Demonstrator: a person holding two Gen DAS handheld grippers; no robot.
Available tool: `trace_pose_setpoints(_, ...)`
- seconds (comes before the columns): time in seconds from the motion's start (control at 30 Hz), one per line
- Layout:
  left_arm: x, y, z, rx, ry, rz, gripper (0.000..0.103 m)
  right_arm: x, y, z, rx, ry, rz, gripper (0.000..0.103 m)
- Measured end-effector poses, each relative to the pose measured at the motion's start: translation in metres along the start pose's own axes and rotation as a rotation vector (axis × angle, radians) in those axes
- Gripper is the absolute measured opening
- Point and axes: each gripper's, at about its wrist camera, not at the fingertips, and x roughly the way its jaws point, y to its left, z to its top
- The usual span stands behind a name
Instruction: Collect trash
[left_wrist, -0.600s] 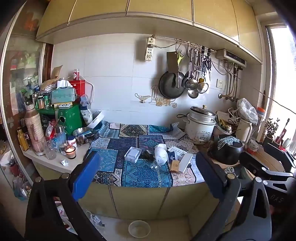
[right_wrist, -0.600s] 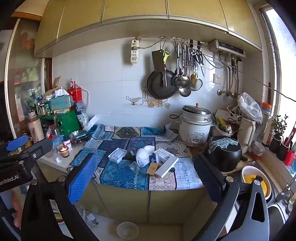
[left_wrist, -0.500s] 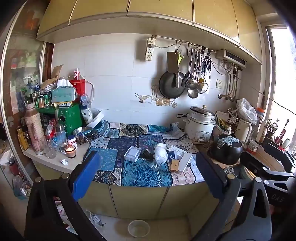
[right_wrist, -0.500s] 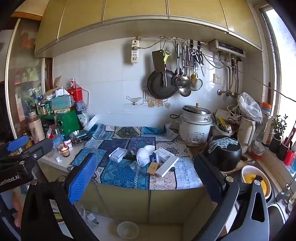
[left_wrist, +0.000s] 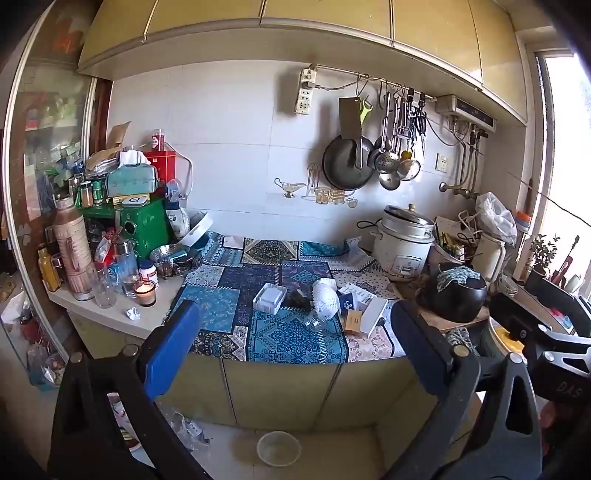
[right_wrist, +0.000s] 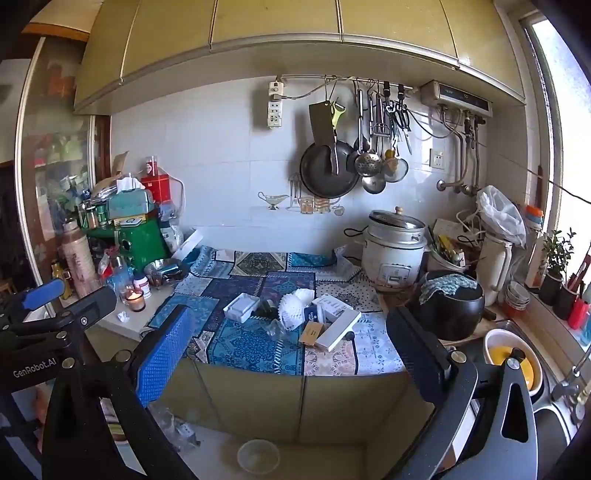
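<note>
- Reaching into the trash cluster looks like the main hazard: the white plastic tray (left_wrist: 269, 298), the white foam fruit net (left_wrist: 325, 297), the crumpled clear plastic bottle (left_wrist: 313, 322), the small brown box (left_wrist: 354, 320) and the long white box (left_wrist: 373, 314) lie touching or overlapping on the patterned cloth (left_wrist: 295, 339), so a wide grab could pinch two at once or shove one off the front edge.
- Dragging any piece could also bunch the cloth, which hangs over the counter edge, and pull its neighbours along with it.
- Sweeping leftward puts the lit candle (left_wrist: 144, 291) and the drinking glasses (left_wrist: 99, 286) at risk; they stand near the crumpled paper scrap (left_wrist: 133, 313) on the bare white counter, and a careless elbow could tip them.
- Swinging rightward risks a bump against the black pot (right_wrist: 452, 306) or the rice cooker (right_wrist: 395, 251), both close to the boxes.
- Colliding with each other is possible too, since the grippers sit side by side and each shows at the edge of the other's view.
- Left gripper (left_wrist: 295, 350): held back from the counter and well apart from the trash, aimed level at it, fingers spread wide with nothing between them.
- Right gripper (right_wrist: 291, 354): likewise back from the counter front, level, jaws spread wide and empty, framing the trash pile.
- A clear plastic bowl (right_wrist: 258, 456) lies on the floor below, beside more litter.
</note>
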Motion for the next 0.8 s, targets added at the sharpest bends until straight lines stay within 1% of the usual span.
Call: trace_pose_setpoints(0.8, 0.0016, 0.0049, 0.0028, 0.003, 0.0, -0.003, 0.103, 0.0024, 0.0061, -0.0022, 0.029, 0.019, 0.012, 0.103)
